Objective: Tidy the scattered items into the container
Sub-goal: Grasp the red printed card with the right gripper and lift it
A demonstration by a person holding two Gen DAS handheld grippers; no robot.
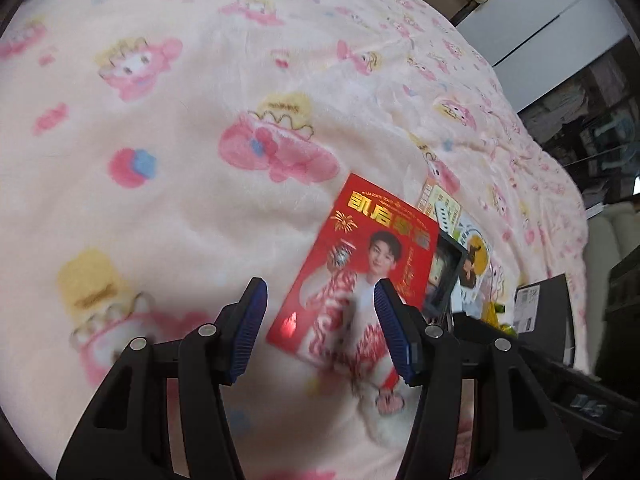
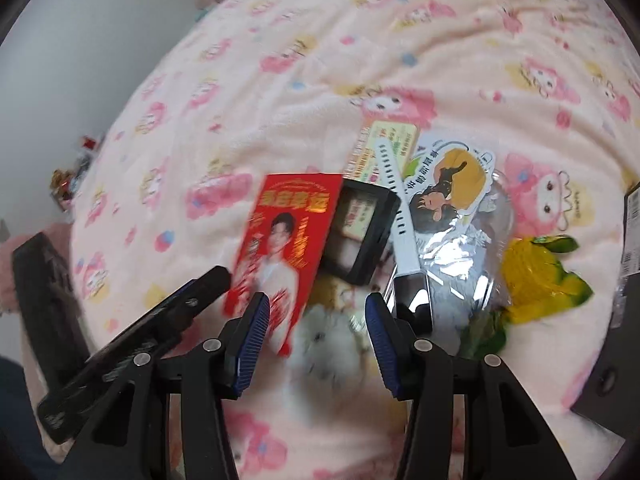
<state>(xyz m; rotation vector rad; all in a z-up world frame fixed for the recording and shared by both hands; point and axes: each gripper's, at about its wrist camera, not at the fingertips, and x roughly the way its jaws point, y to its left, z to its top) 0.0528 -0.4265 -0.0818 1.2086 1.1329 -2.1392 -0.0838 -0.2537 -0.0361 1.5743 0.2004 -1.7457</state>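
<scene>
Left gripper (image 1: 320,330) hangs open and empty, low in the frame over the red card (image 1: 352,264) lying on the blanket (image 1: 160,120). Right gripper (image 2: 314,334), jaws also apart with nothing held, hovers over a white plush (image 2: 328,344) at bottom centre. Just above sits a small black tray (image 2: 362,228) with a card inside. To its right lie a comb (image 2: 394,200), a sticker (image 2: 444,184) and a yellow wrapper (image 2: 536,276). A black box (image 2: 624,320) shows at the right edge; its contents cannot be seen.
</scene>
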